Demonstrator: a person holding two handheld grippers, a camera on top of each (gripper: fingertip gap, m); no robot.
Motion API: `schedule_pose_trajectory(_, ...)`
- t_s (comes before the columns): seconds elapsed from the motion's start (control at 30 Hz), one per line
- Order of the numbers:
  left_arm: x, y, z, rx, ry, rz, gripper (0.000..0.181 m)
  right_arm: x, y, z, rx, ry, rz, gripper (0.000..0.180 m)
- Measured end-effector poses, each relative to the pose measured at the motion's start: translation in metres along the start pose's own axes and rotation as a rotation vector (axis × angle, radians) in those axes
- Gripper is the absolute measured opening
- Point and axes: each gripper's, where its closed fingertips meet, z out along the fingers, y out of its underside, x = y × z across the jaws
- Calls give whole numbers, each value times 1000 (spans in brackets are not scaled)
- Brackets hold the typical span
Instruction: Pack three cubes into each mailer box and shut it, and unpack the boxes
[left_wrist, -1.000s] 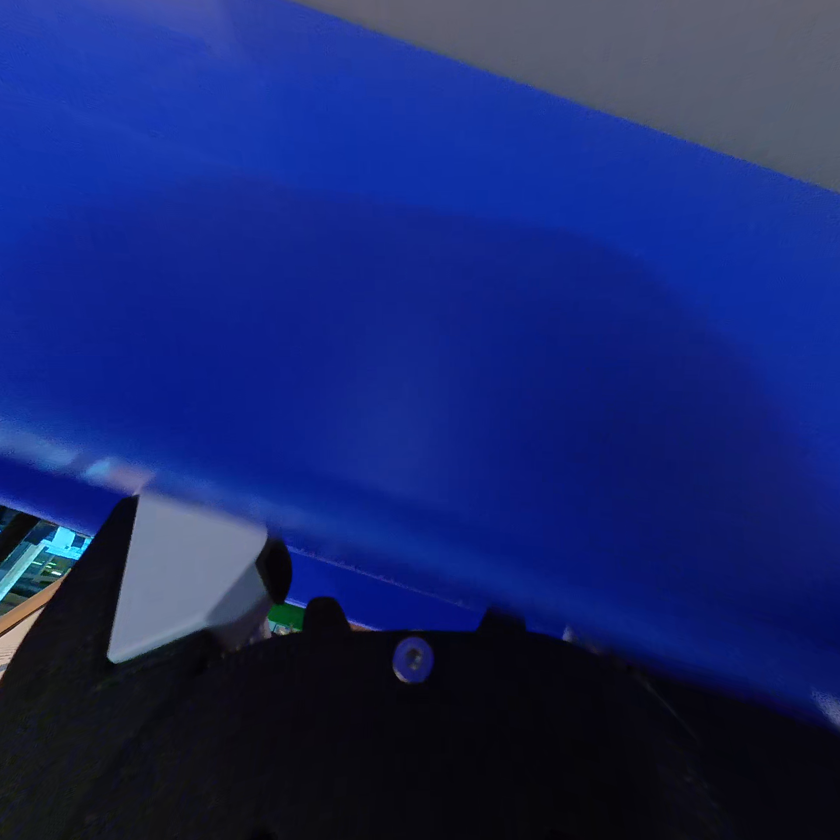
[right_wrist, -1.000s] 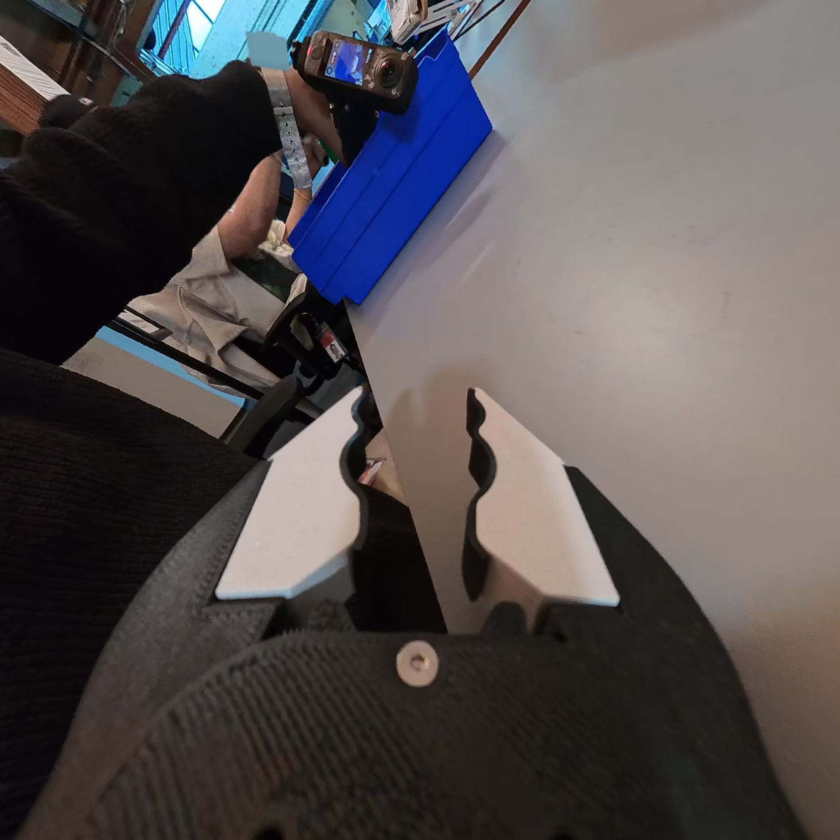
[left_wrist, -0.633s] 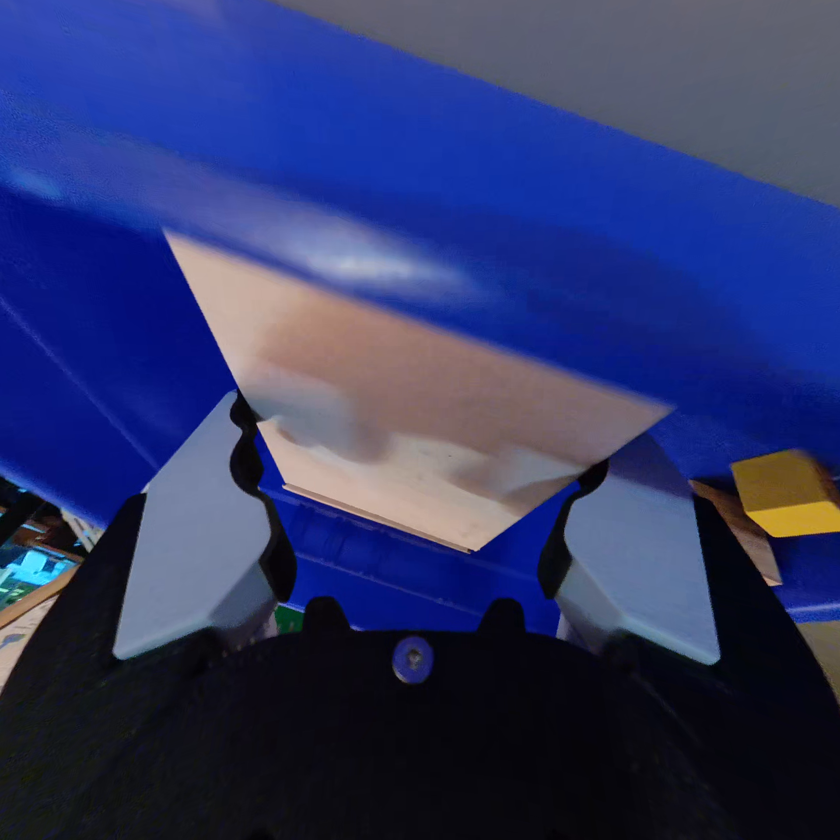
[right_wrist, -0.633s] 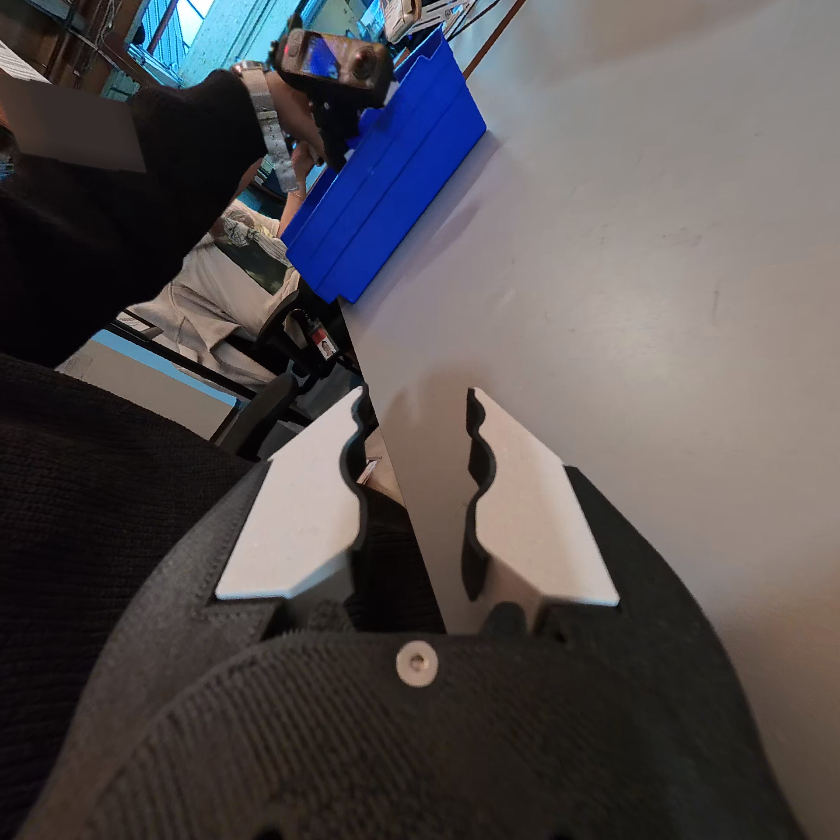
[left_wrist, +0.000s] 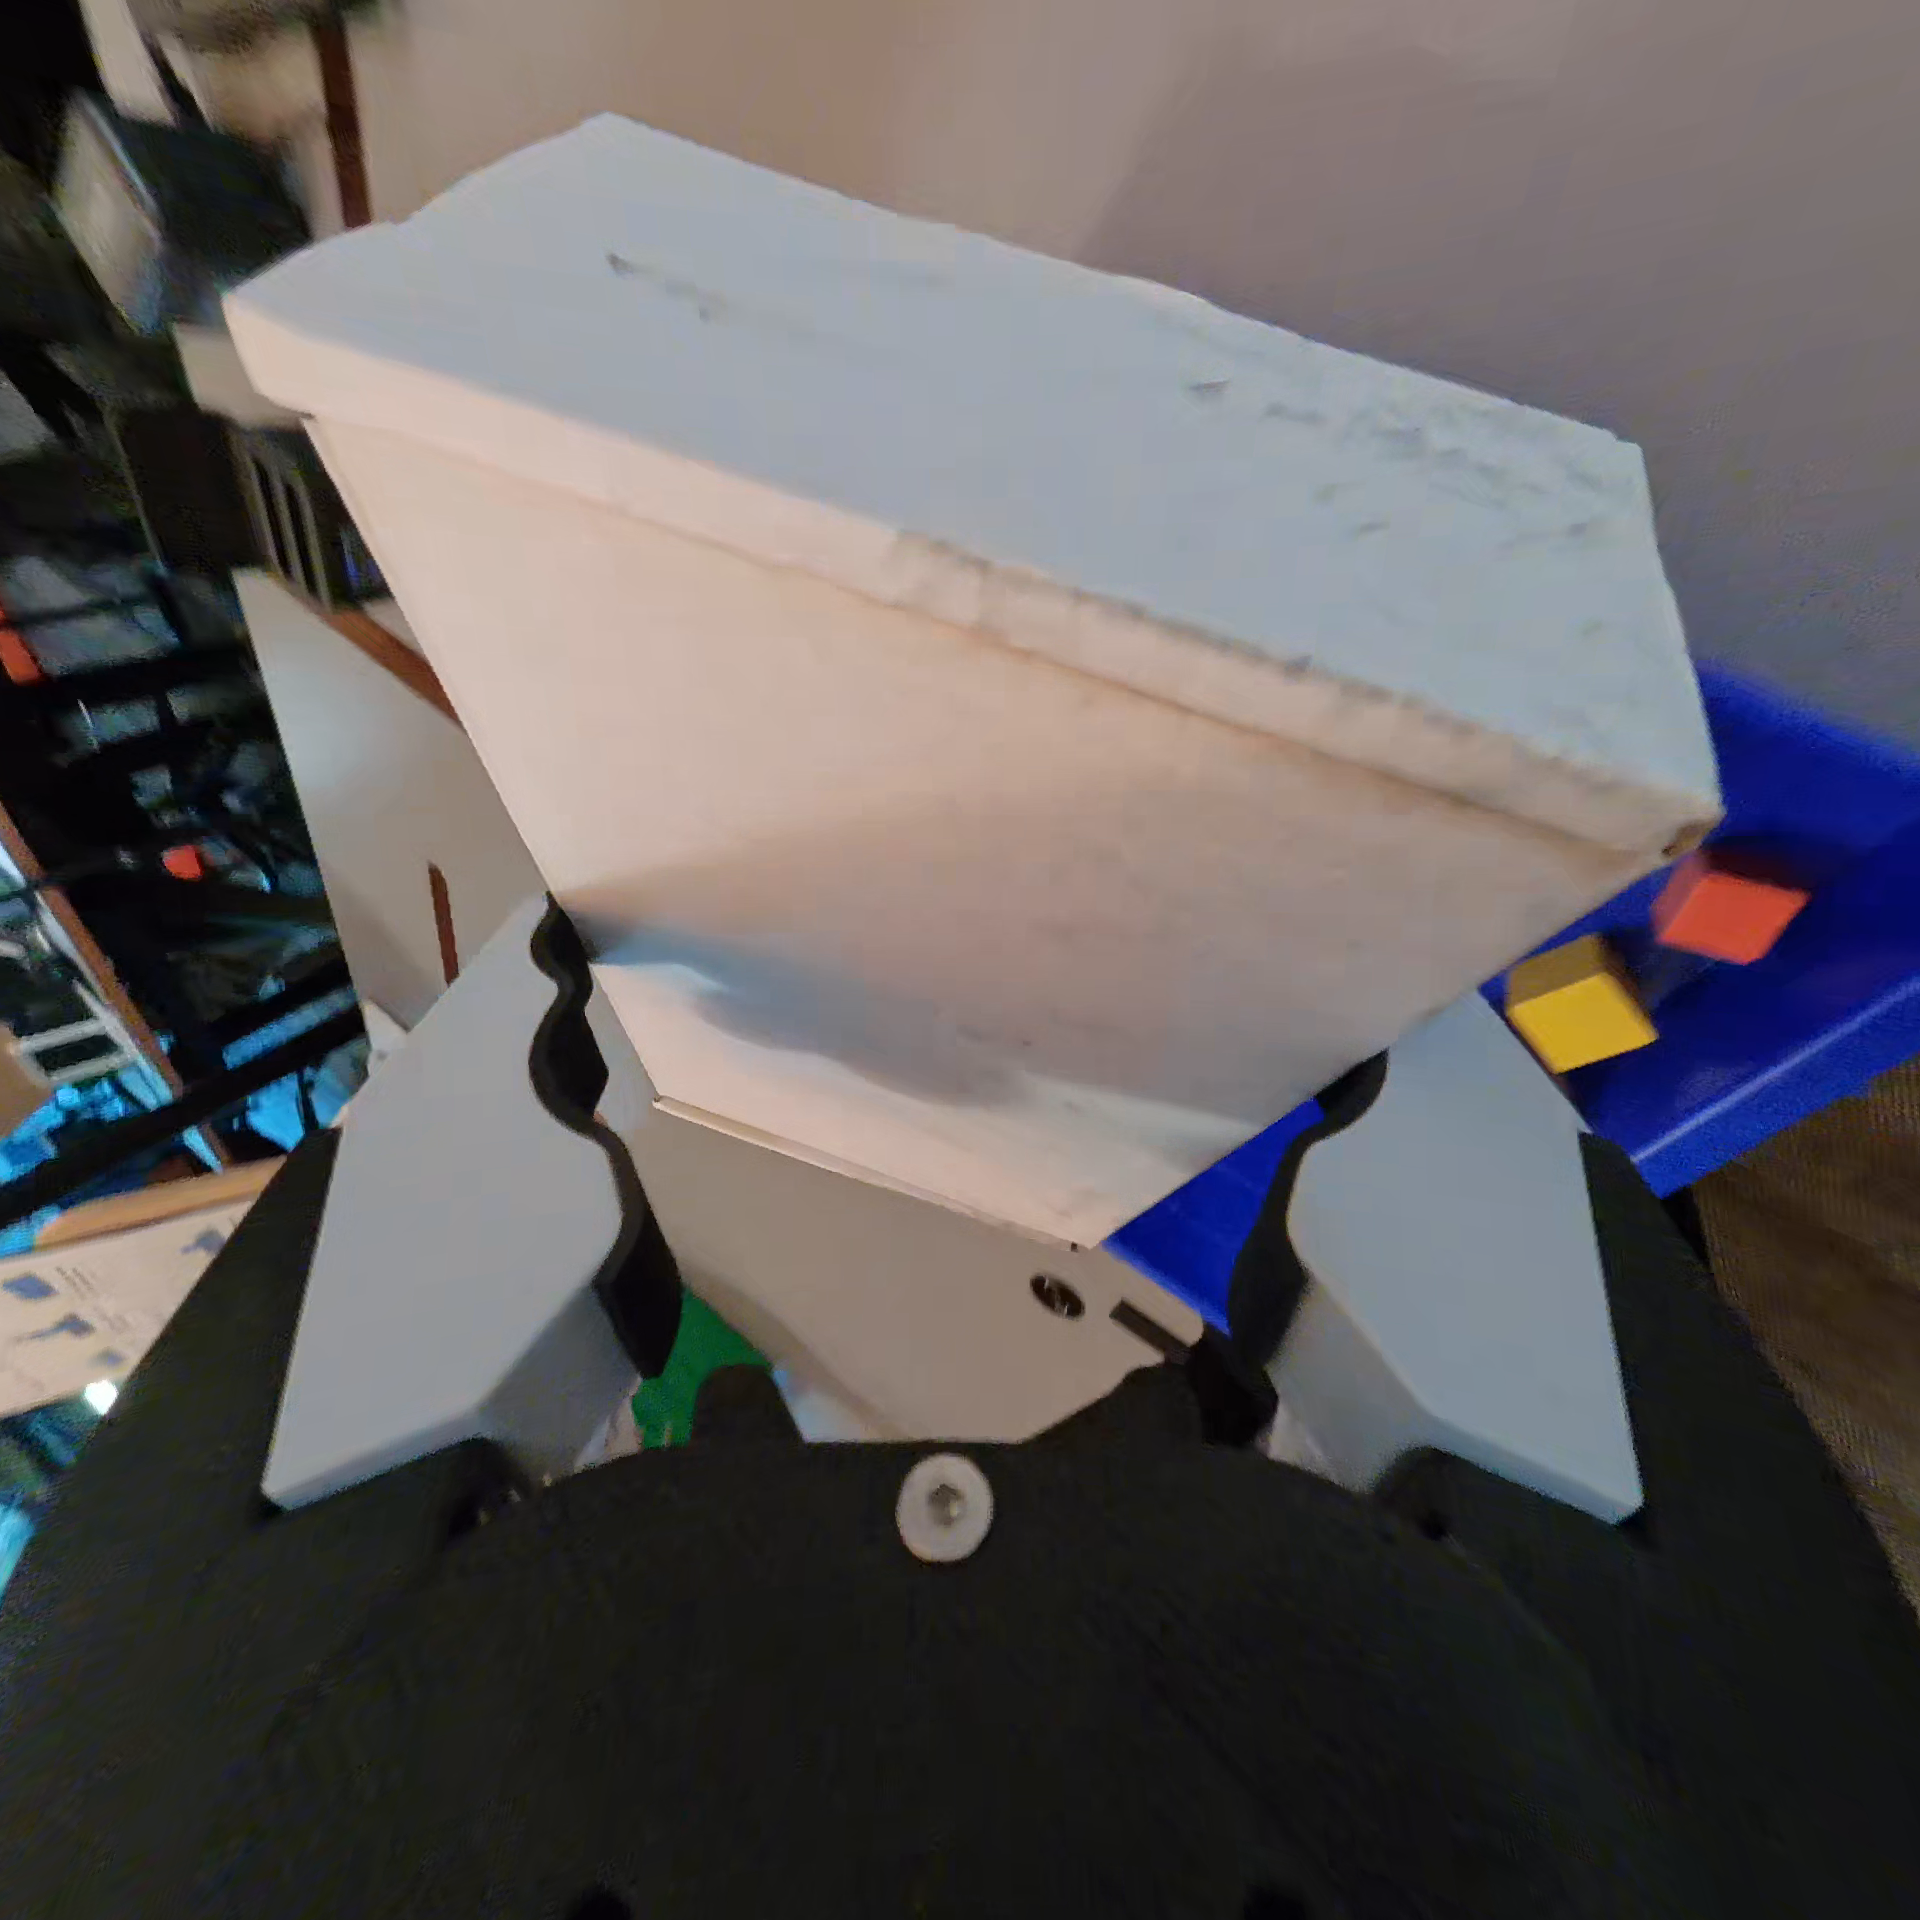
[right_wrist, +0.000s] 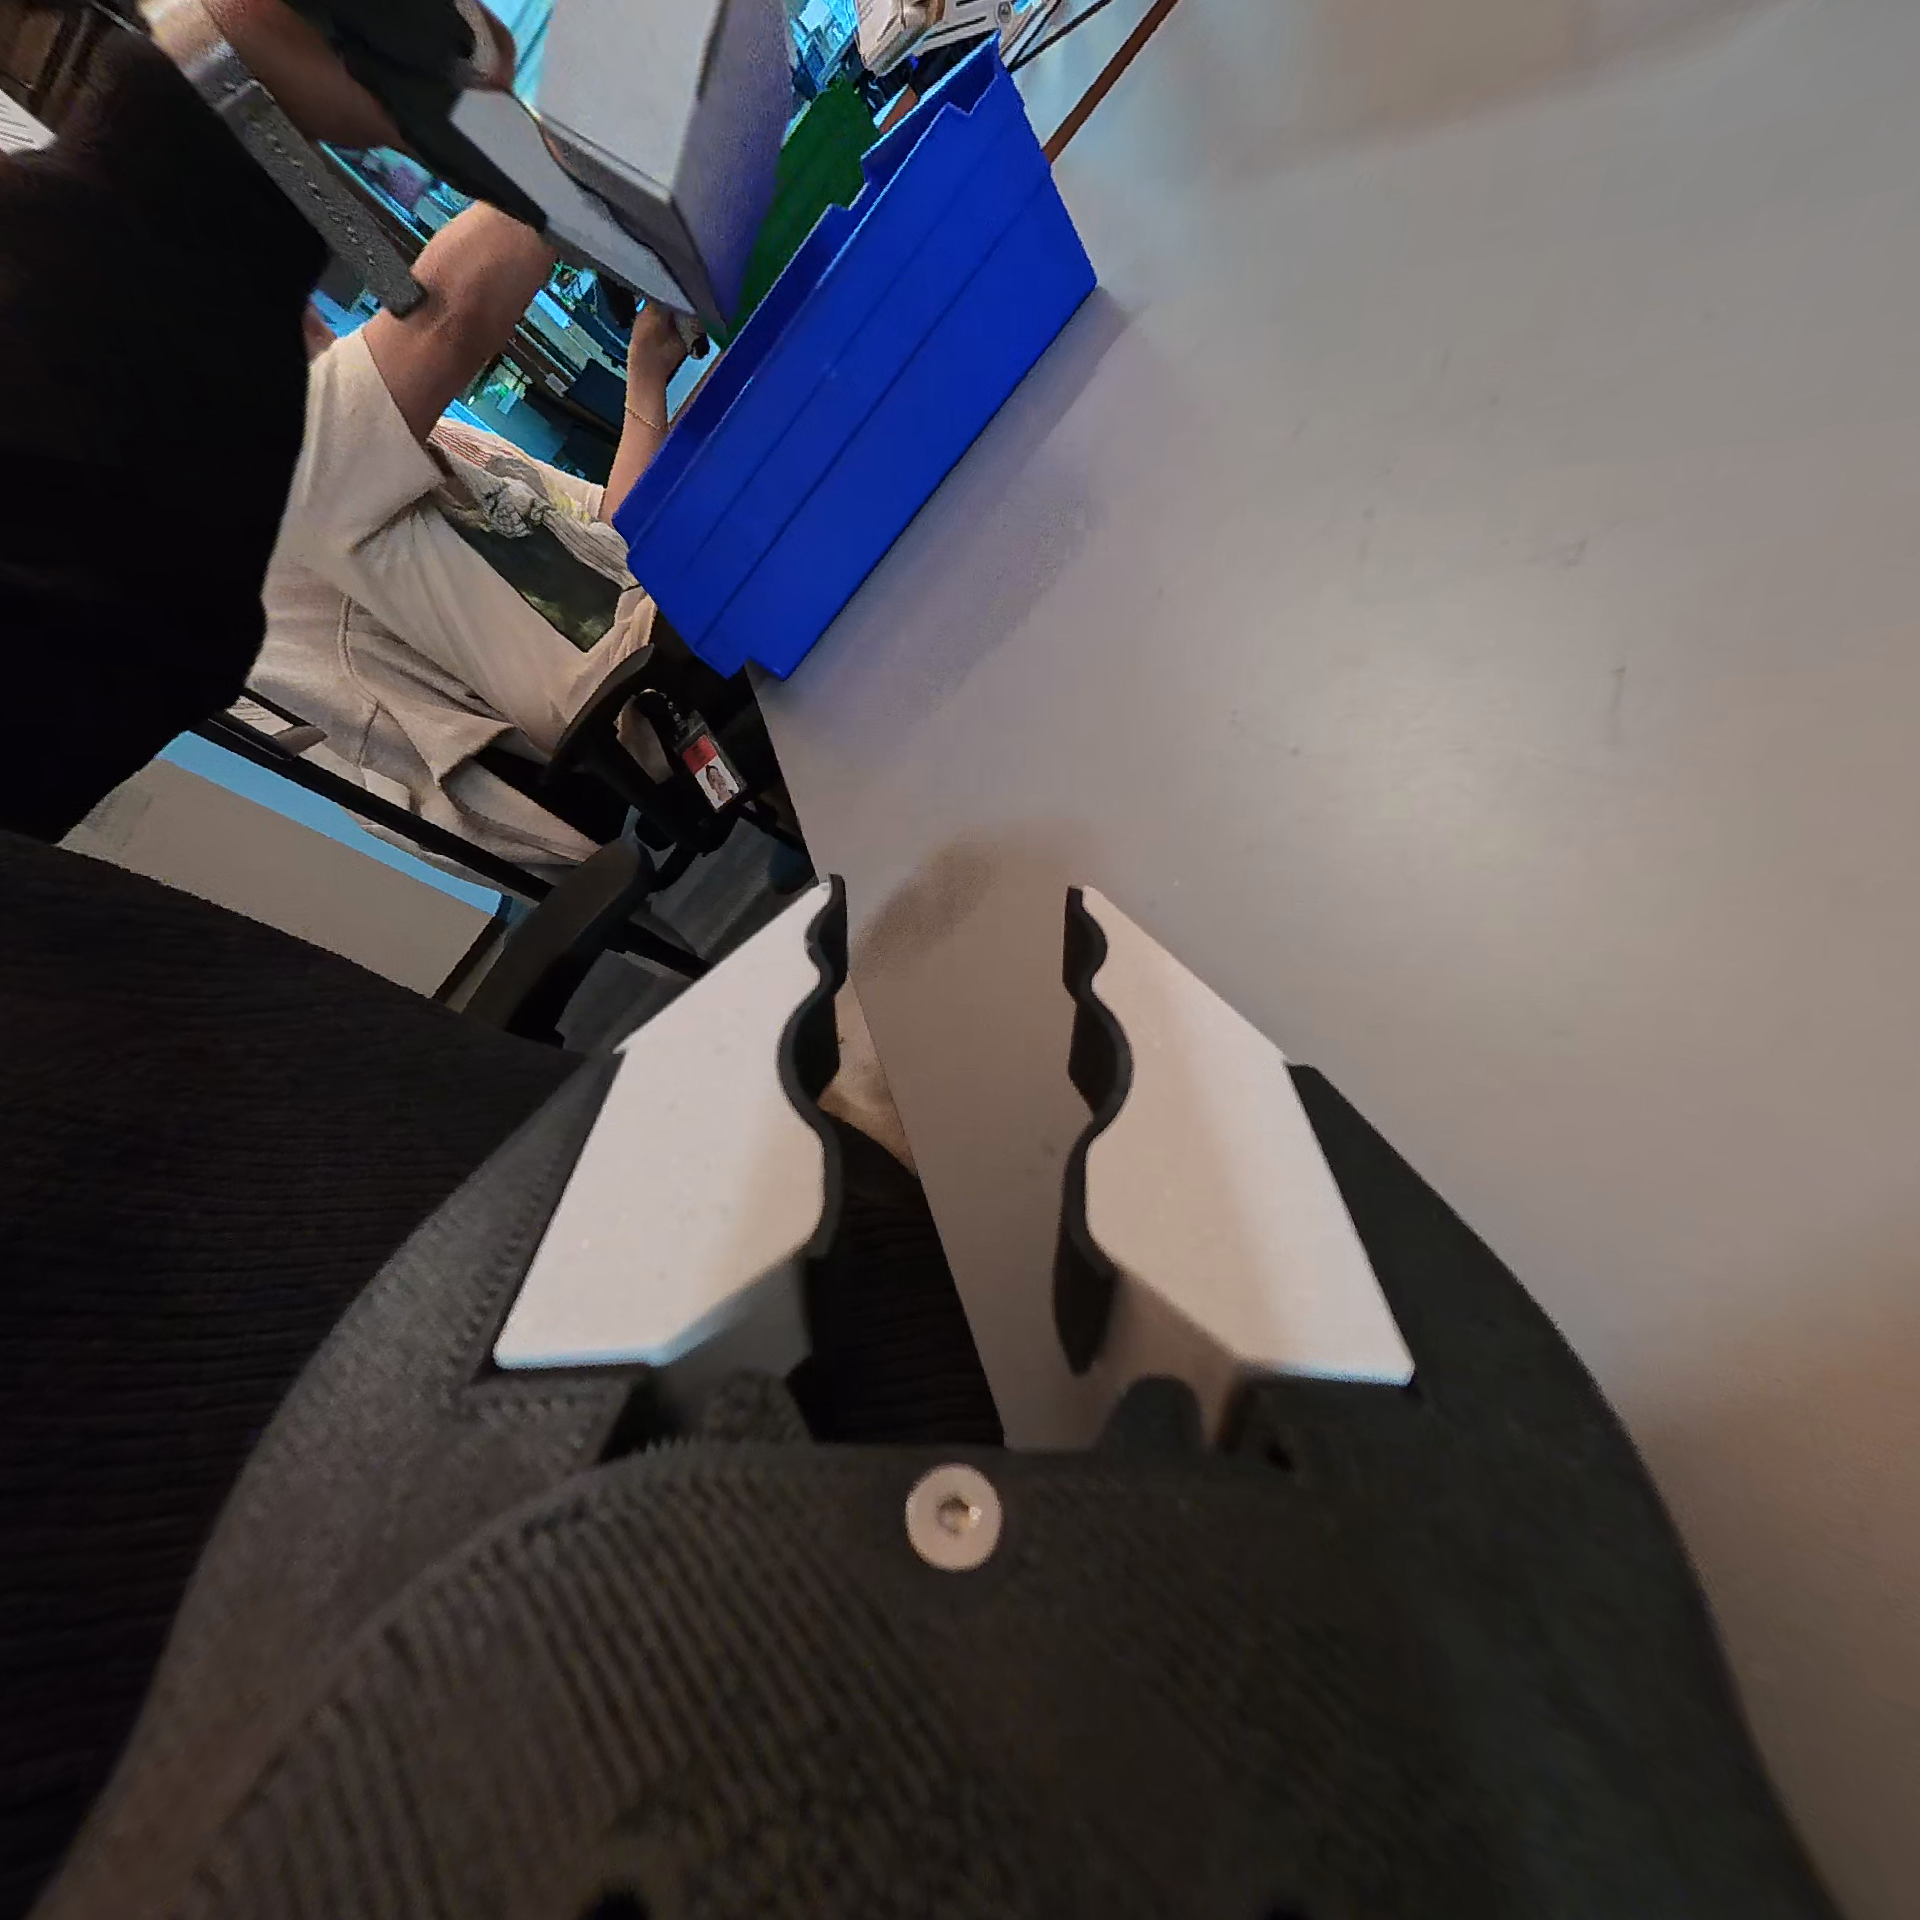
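Observation:
My left gripper (left_wrist: 956, 997) is shut on a closed white mailer box (left_wrist: 987, 727), with its fingers set wide on the box's two sides. It holds the box in the air above the left end of the blue bin (left_wrist: 1766, 1060). A yellow cube (left_wrist: 1579, 1003) and an orange cube (left_wrist: 1725, 914) lie in the bin. In the right wrist view the box (right_wrist: 665, 135) hangs above the bin (right_wrist: 862, 384). My right gripper (right_wrist: 954, 899) is open and empty, low over the near edge of the grey table (right_wrist: 1455, 623).
A seated person in a beige shirt (right_wrist: 416, 582) and a black chair (right_wrist: 582, 935) are past the table's left edge. A dark sleeve (right_wrist: 125, 416) fills the left of the right wrist view. Cluttered shelves (left_wrist: 135, 727) stand behind the box. The gap from one gripper's tips to the other's is roughly 45 cm.
My left gripper has closed on the mailer box inside the blue bin and lifted it up out of the bin. My right gripper has stayed still.

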Motion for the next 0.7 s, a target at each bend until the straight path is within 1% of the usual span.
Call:
schedule_pose_trajectory(0.1, 20, -45, -23, 107, 19, 53, 140, -2, 0, 0, 1, 2, -21, 41)
schedule_pose_trajectory(0.2, 53, -92, -37, 177, 52, 167, 140, -5, -1, 1, 0, 14, -79, 41)
schedule_pose_trajectory(0.27, 78, -122, -42, 203, 75, 263, 140, -6, -4, 1, 11, 54, -163, 42)
schedule_pose_trajectory(0.33, 101, -151, -43, 232, 98, 355, 140, -3, -12, 1, 41, 149, -295, 48)
schedule_pose_trajectory(0.4, 122, -176, -40, 259, 148, 423, 140, -1, -27, -1, 87, 262, -474, 49)
schedule_pose_trajectory(0.47, 141, -199, -34, 282, 205, 478, 140, -11, -45, -1, 137, 337, -719, 52)
schedule_pose_trajectory(0.6, 170, -233, -17, 290, 287, 577, 139, -22, -54, 17, 73, 476, -1307, 62)
schedule_pose_trajectory(0.63, 176, -240, -15, 283, 302, 598, 139, -22, -54, 23, 55, 493, -1410, 61)
schedule_pose_trajectory(0.7, 187, -249, -10, 262, 333, 636, 139, -24, -52, 31, 24, 497, -1526, 66)
